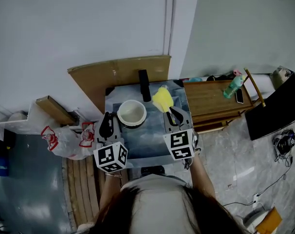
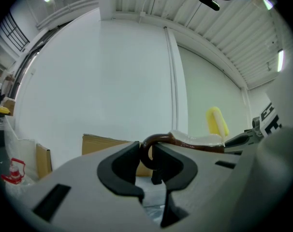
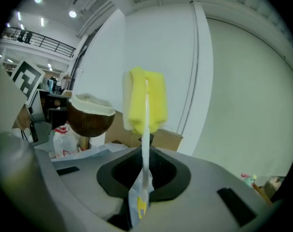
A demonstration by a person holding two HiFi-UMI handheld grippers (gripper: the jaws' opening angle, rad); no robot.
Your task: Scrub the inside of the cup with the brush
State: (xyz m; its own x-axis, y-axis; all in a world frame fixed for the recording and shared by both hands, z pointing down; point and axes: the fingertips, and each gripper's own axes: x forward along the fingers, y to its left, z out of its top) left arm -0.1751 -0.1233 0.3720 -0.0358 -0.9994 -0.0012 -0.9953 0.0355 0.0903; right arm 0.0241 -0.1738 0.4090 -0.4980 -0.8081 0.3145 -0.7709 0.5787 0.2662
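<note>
**L gripper** [image 2: 147, 154], own view: jaws nearly together, pinched on the brown loop handle [image 2: 147, 143] of the cup [image 2: 199, 142]. Cup body runs off to 3 o'clock, rim about level. Firm hold, handle betw. both pads.

**R gripper** [image 3: 145, 170], own view: jaws close together, clamped on the thin white stem [image 3: 146, 139] of the brush [image 3: 145, 100]. Stem stands up to 12 o'clock with the yellow sponge head on top. Cup is at 9 o'clock of the sponge, brown outside, white inside. Clear gap betw. them, so the sponge is not in the cup.

**Head view:**
- Both grippers are over the near edge of the table [image 1: 152, 138], L one at 7 o'clock of the cup, R one at 4 o'clock.
- Cup mouth faces up, interior white.
- Sponge head is at 2 o'clock of the cup, near the rim but outside it.
- Can't tell whether the cup base rests on the table or is clear of it.

**Surroundings, head view:**
- Cardboard sheet [image 1: 118, 73] at 12 o'clock behind the table.
- Black bar-shaped obj. [image 1: 144, 85] just in front of the cardboard.
- Wooden side table [image 1: 213, 102] at 3 o'clock, with a green bottle [image 1: 233, 86] on it.
- Plastic bag w/ red print [image 1: 64, 139] at 9 o'clock, on the floor side.
</note>
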